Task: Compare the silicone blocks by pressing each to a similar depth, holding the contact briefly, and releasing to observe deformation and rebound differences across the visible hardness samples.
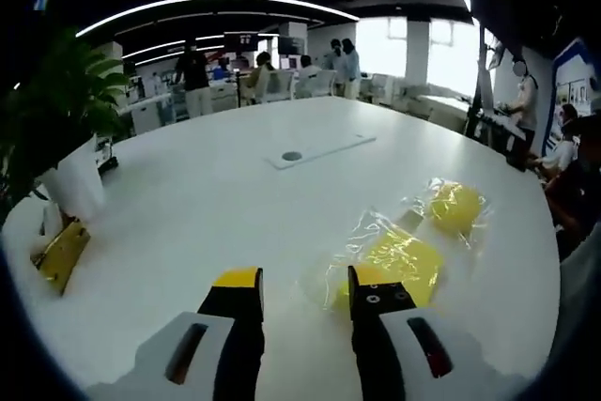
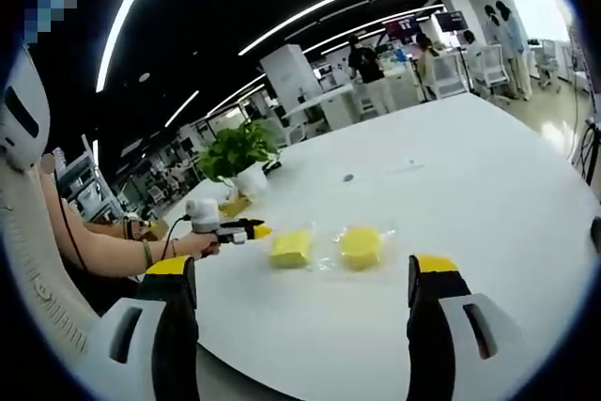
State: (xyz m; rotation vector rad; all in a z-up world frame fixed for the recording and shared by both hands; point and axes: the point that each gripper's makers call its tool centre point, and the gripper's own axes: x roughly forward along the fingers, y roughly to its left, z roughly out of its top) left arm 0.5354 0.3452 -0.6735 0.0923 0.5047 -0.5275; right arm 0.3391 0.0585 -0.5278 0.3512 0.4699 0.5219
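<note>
Showing no legible writing or labels on either sample. Two yellow silicone blocks lie on the white table (image 1: 235,194), each in a clear plastic bag: the square block (image 1: 399,265) just ahead of the left gripper (image 1: 305,293), touching its right jaw, the round block (image 1: 457,207) beyond. Left gripper jaws stand apart, empty. Right gripper (image 2: 305,279) is wide open, both blocks well ahead between its jaws.

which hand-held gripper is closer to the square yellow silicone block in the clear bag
Left. The left hand-held gripper sits just beside the square yellow silicone block, not touching. The right hand-held gripper hangs well back from it, jaws wide.
</note>
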